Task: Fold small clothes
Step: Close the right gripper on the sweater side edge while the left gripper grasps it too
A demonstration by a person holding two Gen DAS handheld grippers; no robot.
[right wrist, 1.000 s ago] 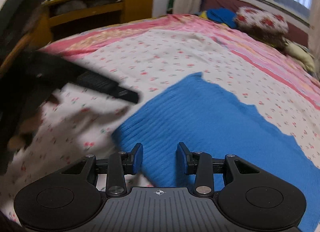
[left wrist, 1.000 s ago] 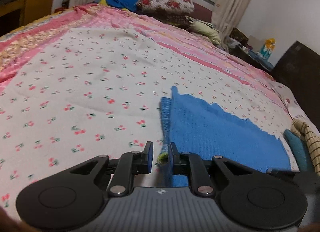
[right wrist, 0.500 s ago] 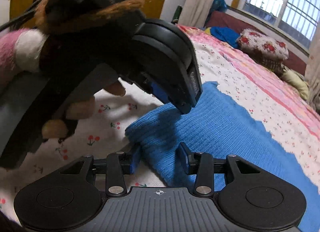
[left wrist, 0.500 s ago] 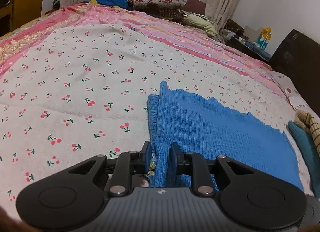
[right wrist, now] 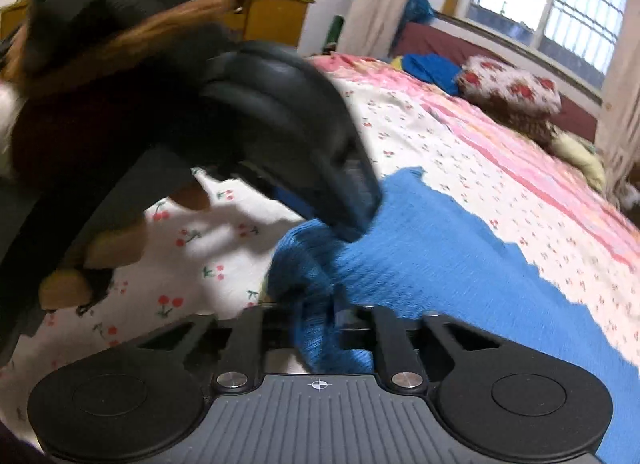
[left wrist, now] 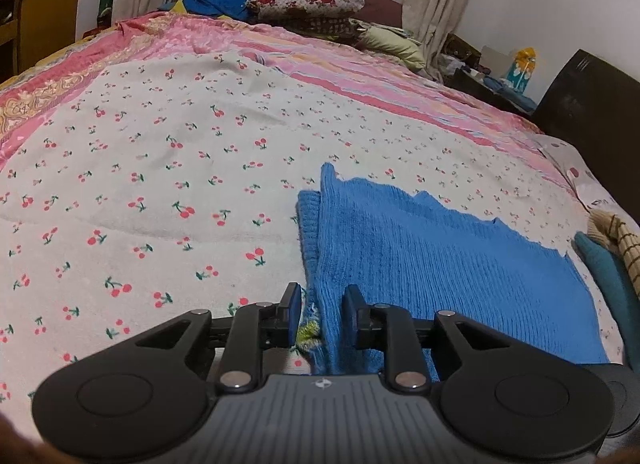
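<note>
Fingers of the left gripper point(left wrist: 319, 314) stand wider apart than half a second ago, when they were pressed close on the edge of the sweater point(left wrist: 420, 264); now the blue knit runs between them with space on both sides. The right gripper point(right wrist: 316, 324) has changed the other way: before, its fingers were apart around the bunched corner, now they are closed tight on it and the fabric point(right wrist: 316, 328) is squeezed into a narrow fold. From the right wrist view the left gripper point(right wrist: 352, 200) still hangs large and blurred over that same corner, a little lower on the cloth than before.

The sweater lies flat on the bed point(left wrist: 160, 168), on its near right part. Its left edge is doubled over in a long strip, and this strip goes straight into the gap of the left fingers. The near corner is lifted and gathered in the right fingers.

The sweater is a thick ribbed knit, bright blue, with a wavy far edge. A small yellow-green bit point(left wrist: 308, 330) shows at the hem near the left finger. The bed cover is thin white cloth with small red cherries, and a pink striped cover point(left wrist: 360, 80) lies behind it. At the right border I see a teal cloth point(left wrist: 612, 272) and a beige checked knit point(left wrist: 622, 240).
</note>
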